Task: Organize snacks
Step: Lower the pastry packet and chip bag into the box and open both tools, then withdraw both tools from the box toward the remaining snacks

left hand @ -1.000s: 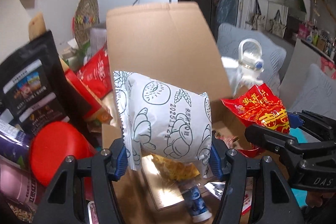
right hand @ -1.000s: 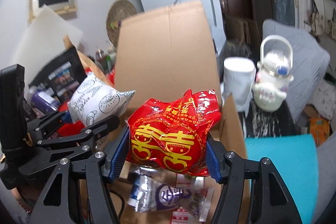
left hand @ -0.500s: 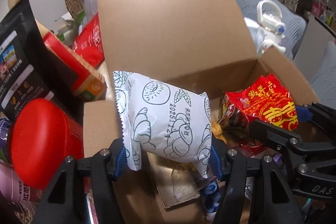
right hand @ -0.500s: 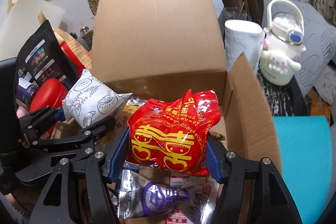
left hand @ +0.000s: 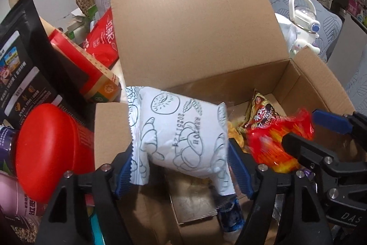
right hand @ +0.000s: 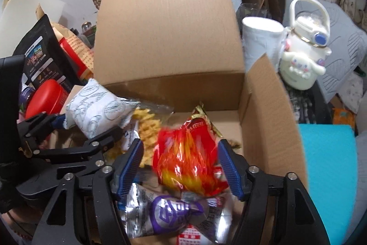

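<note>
Two snack packs sit between your grippers above the open cardboard box [left hand: 195, 22]. Your left gripper [left hand: 181, 162] has the white pastry pack [left hand: 176, 134], printed with croissant outlines, between its blue pads; its jaws have just been opening, the right pad now stands clear of the pack, and whether the left pad touches the wrapper's edge you cannot tell. Your right gripper [right hand: 181, 167] frames the red foil pack [right hand: 188, 162], which is blurred; its jaws have also just been opening, and both pads stand apart from the foil. Under the red pack, near you in the box, lies a silver pack with purple print [right hand: 167, 215]. Farther in are a clear bag of yellow crisps [right hand: 146, 130] and a dark red and gold packet [right hand: 201, 123] against the far wall. Left of the box stand a red-lidded jar [left hand: 48, 148] and a black pouch [left hand: 20, 66]. To the right, outside the box, are a white cup [right hand: 261, 38] and a cream bottle with a handle [right hand: 305, 47].
</note>
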Available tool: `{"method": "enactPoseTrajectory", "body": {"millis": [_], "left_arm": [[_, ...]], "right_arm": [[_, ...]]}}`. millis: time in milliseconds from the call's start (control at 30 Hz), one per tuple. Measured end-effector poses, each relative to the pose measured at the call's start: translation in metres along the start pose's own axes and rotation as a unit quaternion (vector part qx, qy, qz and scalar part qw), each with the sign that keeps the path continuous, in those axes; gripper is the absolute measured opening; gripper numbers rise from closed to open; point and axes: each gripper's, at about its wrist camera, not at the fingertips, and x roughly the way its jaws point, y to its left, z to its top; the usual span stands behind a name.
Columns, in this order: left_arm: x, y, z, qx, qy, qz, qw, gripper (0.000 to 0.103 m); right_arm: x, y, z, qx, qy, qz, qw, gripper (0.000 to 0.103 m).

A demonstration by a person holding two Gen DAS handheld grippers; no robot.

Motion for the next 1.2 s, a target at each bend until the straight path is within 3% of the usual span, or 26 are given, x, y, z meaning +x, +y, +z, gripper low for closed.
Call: {"method": "enactPoseTrajectory", "body": {"millis": [133,533,967,1200], "left_arm": [[-0.017,-0.002,-0.001,0.003,-0.025,0.014,0.9996,0.077],[-0.082,0.003,-0.018,-0.002,-0.07,-0.011,0.9975,0.077],[-0.189,0.005,-0.05,0.011,-0.141,-0.01,0.9898,0.077],[-0.243,0.016,-0.079,0.009,-0.179,-0.026,0.9834,0.077]], "right_arm": [[-0.013,0.001,-0.001,-0.002,-0.012,0.0,1.0,0.073],[-0.078,0.015,-0.013,-0.004,-0.054,-0.008,0.998,0.073],[-0.172,0.054,-0.035,-0.02,-0.12,-0.002,0.993,0.073],[-0.216,0.076,-0.059,-0.031,-0.152,0.001,0.988,0.078]]}}
